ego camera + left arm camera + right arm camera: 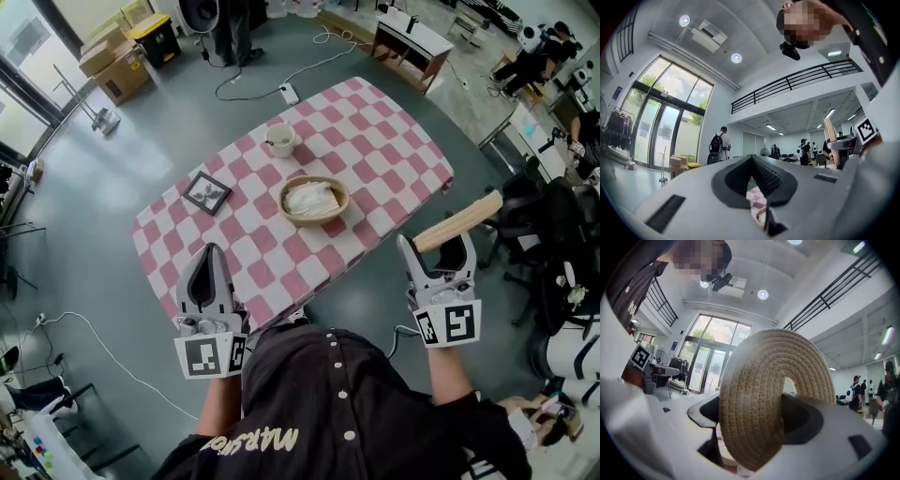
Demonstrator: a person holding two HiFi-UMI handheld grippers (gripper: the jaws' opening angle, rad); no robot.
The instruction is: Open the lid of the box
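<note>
The right gripper was clenched on a round tan lid of coiled woven rope, its jaws pressing the lid's two faces. The lid stood on edge and stuck out beyond the fingertips to the right, off the table's edge. The left gripper had its jaws closed together with nothing between them, pointing over the table's near edge. Ahead of both grippers and between them, well apart from the lid, the matching round woven basket sat uncovered on the pink-and-white checked tablecloth, with crumpled white cloth inside. Beyond it stood a small pale cup; ahead of the left gripper lay a dark-framed picture.
</note>
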